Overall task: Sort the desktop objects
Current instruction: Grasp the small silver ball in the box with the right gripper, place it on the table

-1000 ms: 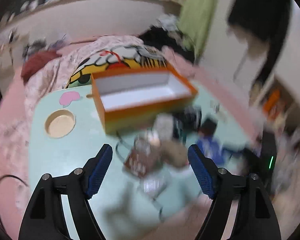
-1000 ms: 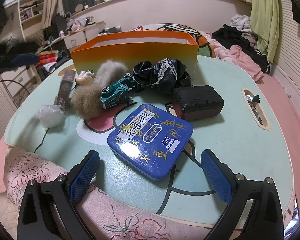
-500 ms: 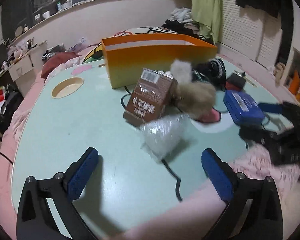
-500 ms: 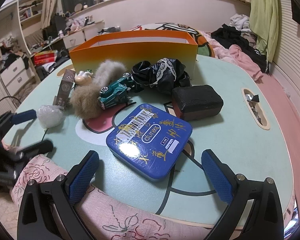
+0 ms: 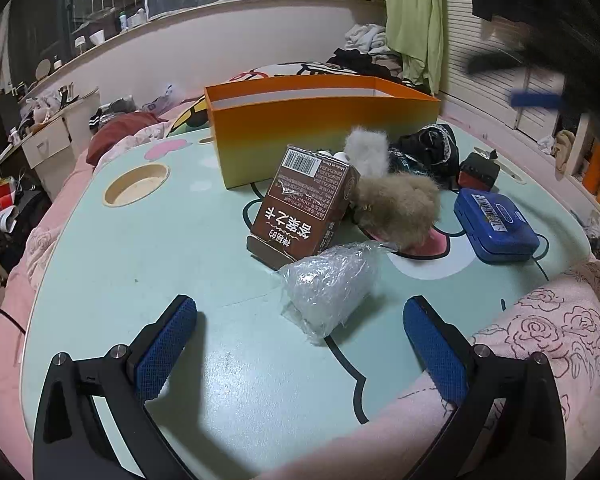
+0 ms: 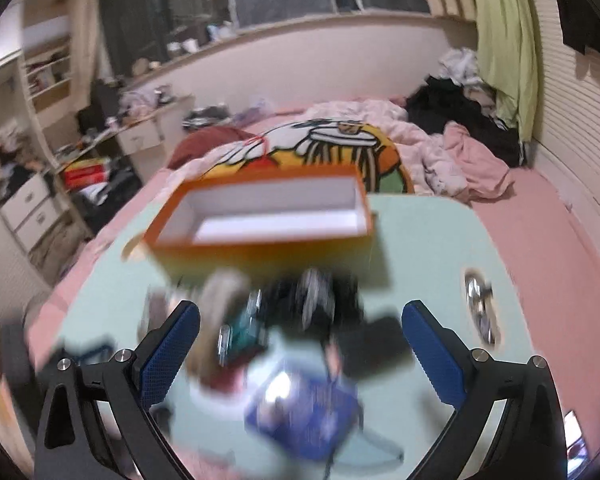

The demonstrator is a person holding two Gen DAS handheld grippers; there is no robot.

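left tongs [image 5: 300, 330]: my blue pads stand wide apart, nothing between them. they have just been opening and now hang low over the near edge of the counter [image 5: 140, 240].
right tongs [image 6: 300, 338]: pads wide apart, nothing pinched. my view from here is smeared, so small details are lost.
clear plastic bag [image 5: 330, 282]: crumpled, lying on the counter just ahead of my left tongs, not touching either pad. its pinched end points up and right, toward the fur.
brown milk carton [image 5: 306, 210]: lying tipped back on the counter, long axis running away from me, barcode end at the far side and the print upside down to me. its near end sits just behind the bag.
fur pompom [image 5: 396, 204]: tan and grey fluff right beside the carton, on its right.
black lace cloth [image 5: 428, 150]: bunched behind the fur, near the box's right end.
dark case [image 5: 478, 172]: small, to the right of the cloth.
blue tin [image 5: 496, 220]: flat on the counter at the right, long axis running near to far, barcode label on top.
green toy car [image 6: 242, 338]: only a blurred teal shape between my right pads' view lines; heading unclear.
orange box [image 5: 320, 136]: open-topped, long axis across the counter, behind the heap. from the right view its white inside [image 6: 276, 214] shows nothing in it.
round recess [image 5: 136, 184]: sunk in the counter at the left, nothing in it.
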